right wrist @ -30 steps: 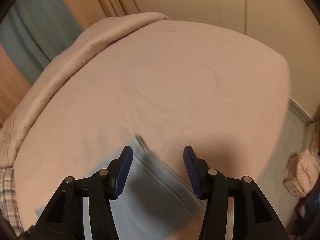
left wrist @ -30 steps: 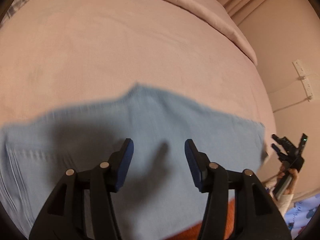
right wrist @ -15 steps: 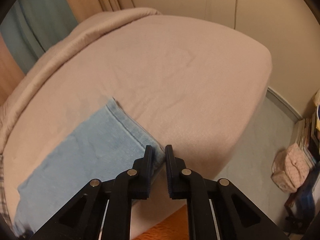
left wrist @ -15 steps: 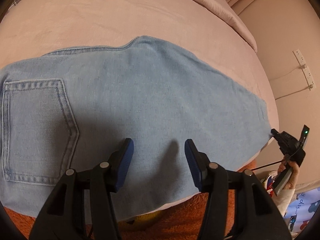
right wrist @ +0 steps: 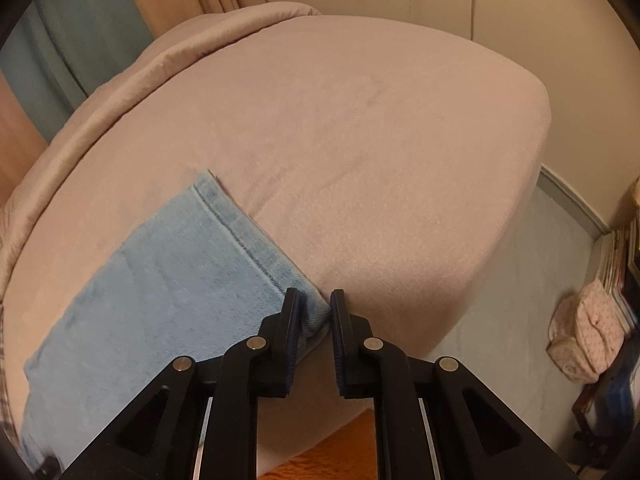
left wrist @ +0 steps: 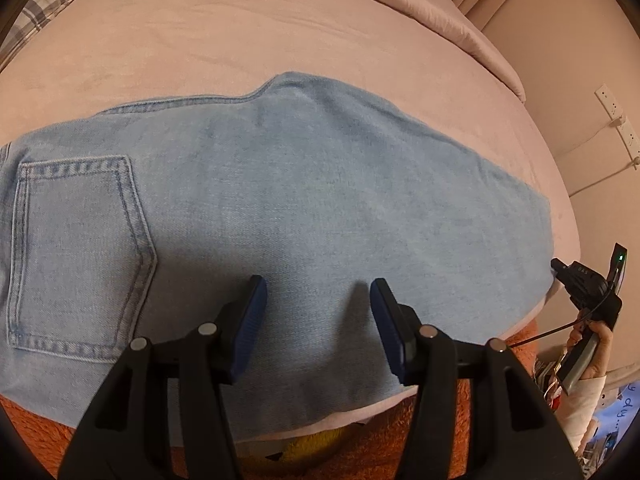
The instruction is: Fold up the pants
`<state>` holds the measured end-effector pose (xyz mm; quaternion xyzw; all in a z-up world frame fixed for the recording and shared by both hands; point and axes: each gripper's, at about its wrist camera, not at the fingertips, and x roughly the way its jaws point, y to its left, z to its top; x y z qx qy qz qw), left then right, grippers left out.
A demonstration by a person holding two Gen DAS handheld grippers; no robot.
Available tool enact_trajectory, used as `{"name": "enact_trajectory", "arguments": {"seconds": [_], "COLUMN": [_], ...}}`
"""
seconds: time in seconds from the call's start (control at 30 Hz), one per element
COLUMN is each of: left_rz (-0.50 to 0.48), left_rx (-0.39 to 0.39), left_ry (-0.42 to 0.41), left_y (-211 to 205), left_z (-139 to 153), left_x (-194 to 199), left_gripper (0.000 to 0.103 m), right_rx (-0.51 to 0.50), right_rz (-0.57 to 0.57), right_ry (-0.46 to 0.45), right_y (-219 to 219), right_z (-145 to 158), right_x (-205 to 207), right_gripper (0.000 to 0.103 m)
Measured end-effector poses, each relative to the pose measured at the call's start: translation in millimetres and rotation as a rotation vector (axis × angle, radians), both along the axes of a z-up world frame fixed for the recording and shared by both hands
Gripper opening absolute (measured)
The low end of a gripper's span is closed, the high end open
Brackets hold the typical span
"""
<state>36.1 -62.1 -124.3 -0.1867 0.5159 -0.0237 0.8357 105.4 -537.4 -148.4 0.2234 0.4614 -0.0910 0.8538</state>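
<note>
**Hem pinched at the bed corner; left side not yet gripped**

Obs. The pants point(left wrist: 304, 200), light blue denim, lie flat on the pink bed point(left wrist: 280, 40), back pocket point(left wrist: 76, 248) up, running across the near edge of the mattress. The near long edge sits at, and partly over, the side of the bed, above an orange rug point(left wrist: 400, 432).

Right gripper point(right wrist: 314, 304): fingers nearly pressed together, pinching the near corner of the leg hem point(right wrist: 240, 236). Only a small bite of cloth sits between the pads.

Left gripper point(left wrist: 316, 304): fingers spread about halfway, hovering over the middle of the denim, holding nothing. Whether the tips touch the cloth I cannot tell.

Risks, as judged from here:
- The right-hand grip takes only the hem corner. Denim is heavy; lifting the whole leg from that one point may pull it out of the pads.
- Whether both leg layers are caught is not visible. If only the top one is, the layers would separate and the fold go crooked.
- With the left side free, dragging the hem could slide the whole garment off the edge onto the rug.
- A one-sided lift would likely skew the fold line.

Containers: none in use. A small patterned bag point(right wrist: 584, 336) sits on the floor by stacked books point(right wrist: 620, 264), well apart from the bed; its contents are not visible.
</note>
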Motion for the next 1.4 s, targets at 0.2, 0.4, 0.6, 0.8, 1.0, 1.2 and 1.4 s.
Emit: {"name": "enact_trajectory", "arguments": {"seconds": [0.2,0.4,0.6,0.8,1.0,1.2,1.4], "left_rz": [-0.004,-0.004,0.003,0.008,0.020,0.025,0.023], "left_rx": [0.000,-0.013,-0.050,-0.071,-0.101,-0.113,-0.123], "left_ry": [-0.021,-0.037,-0.040,-0.037,-0.037,-0.038,-0.040], "left_y": [5,9,12,15,16,16,14], "left_z": [-1,-1,-1,-1,-2,-2,-2], "left_x": [-13,-20,-22,-26,-31,-33,-34], "left_gripper": [0.054,0.054,0.054,0.055,0.055,0.055,0.056], "right_rx": [0.007,-0.008,0.007,0.011,0.018,0.027,0.033], "right_rz": [-0.006,-0.014,-0.036,-0.040,-0.049,-0.056,-0.058], "right_ry": [-0.018,-0.023,-0.033,-0.033,-0.029,-0.034,-0.035], "right_y": [1,4,2,1,0,-2,-3], "right_z": [-3,-3,-5,-5,-5,-6,-6], "right_x": [-5,-6,-8,-7,-7,-8,-8], "right_gripper": [0.013,0.013,0.013,0.013,0.013,0.014,0.014]}}
